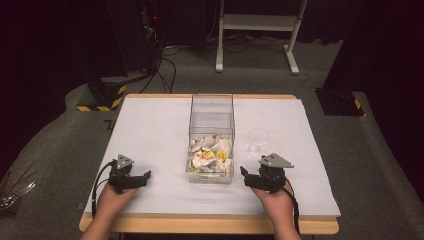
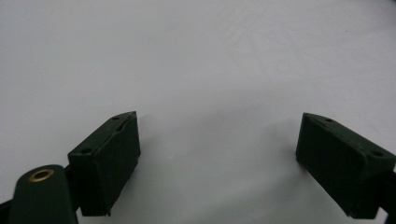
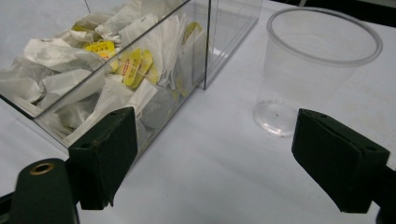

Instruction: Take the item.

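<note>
At the left of the table (image 1: 150, 130), the left gripper (image 1: 146, 177) is held low over the bare white surface with its jaws spread wide and nothing between them; in the left gripper view, plain tabletop is seen ahead of the left gripper (image 2: 218, 144). Nothing lies near it, so little could go wrong on this side beyond the trailing cable being dragged across the table.

In the middle, the clear box (image 1: 211, 137) stands with its near part heaped with tea bags (image 1: 210, 156), white sachets with yellow tags (image 3: 99, 46). The walls are glassy and hard to read, so a jaw could be knocked against the near wall or rim on the way in, and the box could be pushed along the table. The bags are piled and overlapped; more than one could be lifted together, or only a tag or string could be pinched and the bag dropped. How deep the pile goes cannot be made out, and the far part of the box looks empty.

At the right, the right gripper (image 1: 243, 176) is also released, its jaws wide apart and empty, pointed between the box and the clear plastic cup (image 3: 317, 70), as the right gripper view shows. The cup stands upright just beside the box and looks light, so it could easily be tipped by a passing jaw. In the high view it is faint against the white surface
</note>
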